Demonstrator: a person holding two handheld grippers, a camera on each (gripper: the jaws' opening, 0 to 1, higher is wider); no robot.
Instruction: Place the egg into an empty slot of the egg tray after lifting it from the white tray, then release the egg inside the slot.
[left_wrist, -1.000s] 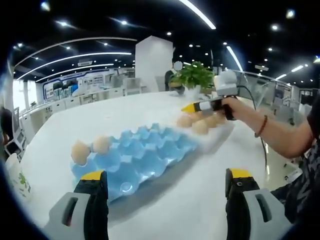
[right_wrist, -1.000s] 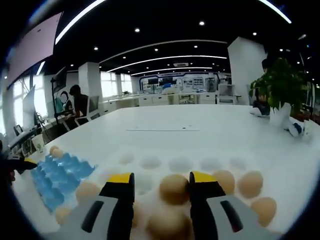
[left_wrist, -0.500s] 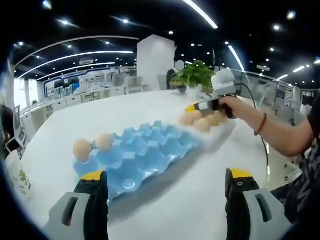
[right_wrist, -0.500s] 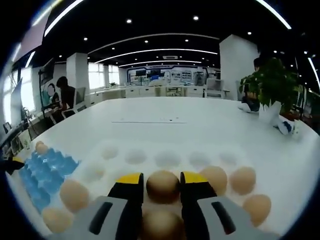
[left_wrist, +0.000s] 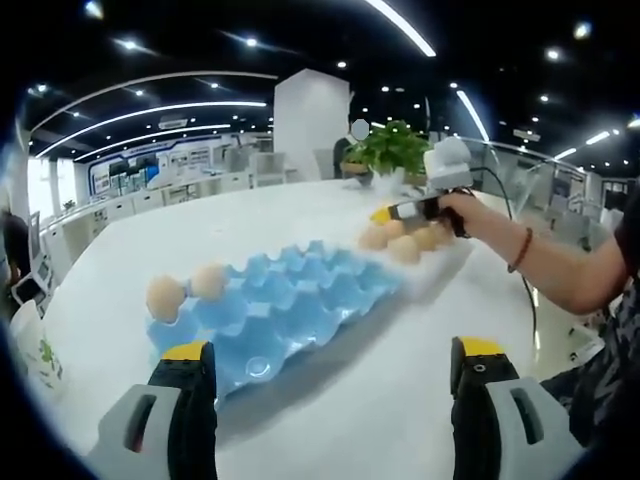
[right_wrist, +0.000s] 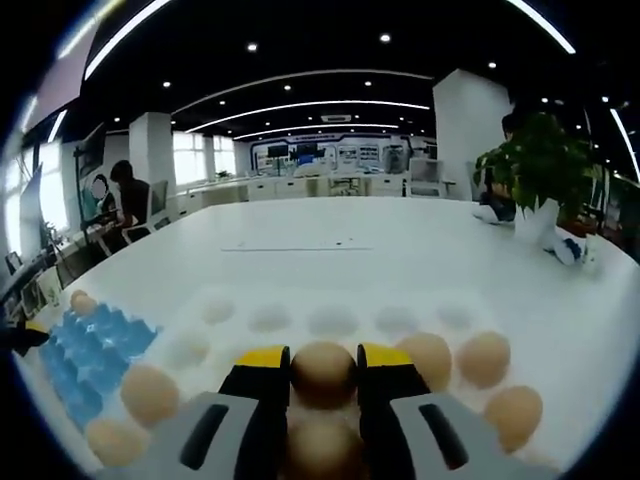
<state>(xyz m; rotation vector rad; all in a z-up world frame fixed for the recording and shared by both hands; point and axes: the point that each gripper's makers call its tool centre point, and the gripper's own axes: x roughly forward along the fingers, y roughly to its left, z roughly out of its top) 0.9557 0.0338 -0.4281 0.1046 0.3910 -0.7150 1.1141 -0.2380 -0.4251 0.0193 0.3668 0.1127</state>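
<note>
- On the wide white tabletop (left_wrist: 400, 390), the ribbed blue plastic egg tray (left_wrist: 280, 310) lies at 11 o'clock from the left gripper (left_wrist: 330, 365); bare table lies open between the tray's near edge and the jaws.
- The left gripper's yellow-tipped jaws stand wide apart, with nothing between them.
- Two tan eggs (left_wrist: 185, 290) sit at the tray's far left end, at 10 o'clock; the other slots in sight are free.
- At 1 o'clock in the left gripper view, the white tray (left_wrist: 440, 265) touches the blue tray's far end, and a person's hand (left_wrist: 470, 210) holds the right gripper (left_wrist: 385, 215) low over it.
- In the right gripper view, the right gripper (right_wrist: 322, 375) is closed narrowly on a brown egg (right_wrist: 322, 372), still over the white tray (right_wrist: 330, 322).
- More eggs (right_wrist: 485, 358) sit at 3 o'clock, and the blue tray (right_wrist: 85, 350) lies at 9 o'clock.
- At 12 o'clock the table is free up to its far edge.
</note>
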